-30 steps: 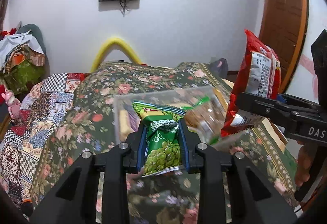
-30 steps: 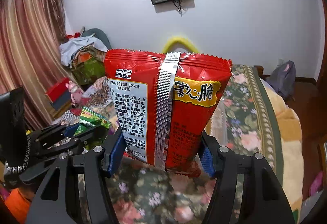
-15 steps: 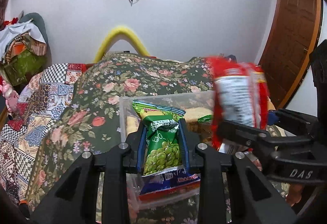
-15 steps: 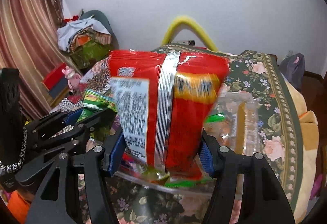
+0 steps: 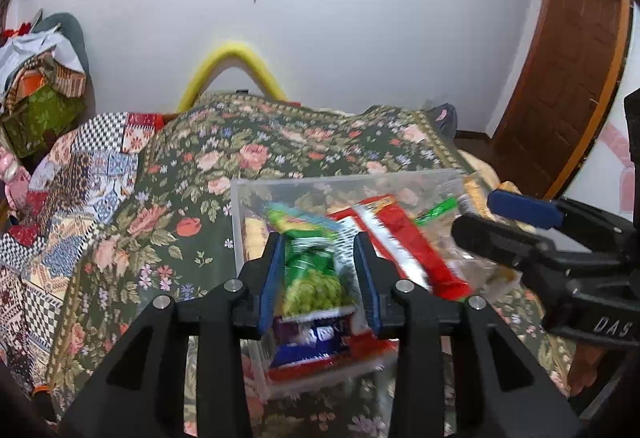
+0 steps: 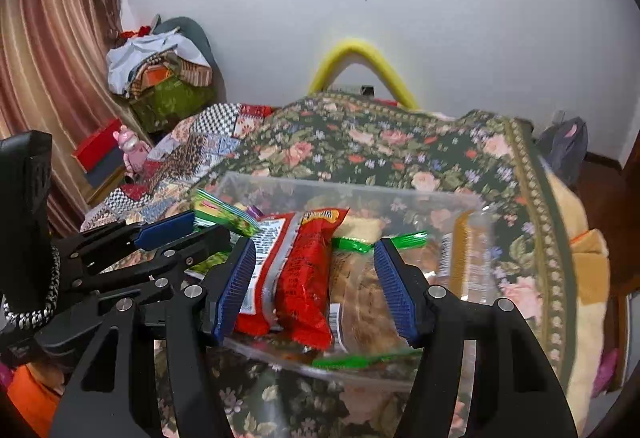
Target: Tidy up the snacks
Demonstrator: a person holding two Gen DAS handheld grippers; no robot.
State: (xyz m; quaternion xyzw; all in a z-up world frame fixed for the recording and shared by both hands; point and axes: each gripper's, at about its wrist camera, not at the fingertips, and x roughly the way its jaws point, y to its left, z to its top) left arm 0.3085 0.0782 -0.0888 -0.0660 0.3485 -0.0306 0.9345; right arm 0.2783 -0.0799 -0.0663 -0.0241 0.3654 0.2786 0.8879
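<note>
A clear plastic box (image 5: pixel 340 180) (image 6: pixel 360 194) stands on the floral bedspread and holds several snack packs. My left gripper (image 5: pixel 319 280) is shut on a green pea snack bag (image 5: pixel 310 270) just above the box's near left part; this gripper also shows in the right wrist view (image 6: pixel 182 234). My right gripper (image 6: pixel 316 288) is open over the box. The red snack bag (image 6: pixel 302 270) lies in the box between its spread fingers, touching only the left pad (image 6: pixel 236 290). The red bag also shows in the left wrist view (image 5: pixel 396 238), with the right gripper (image 5: pixel 516 218) beside it.
The box also holds biscuit packs (image 6: pixel 464 258), a green-ended wrapper (image 6: pixel 400 240) and a blue pack (image 5: pixel 312 342). The floral bedspread (image 5: pixel 248 146) stretches beyond the box. A patchwork quilt (image 5: pixel 60 198) lies left, clothes (image 6: pixel 160 78) pile by the curtain, a wooden door (image 5: pixel 568 78) stands right.
My right gripper has come down over the box, opened and let the red bag drop into it. My left gripper has moved down over the box, still holding the green bag.
</note>
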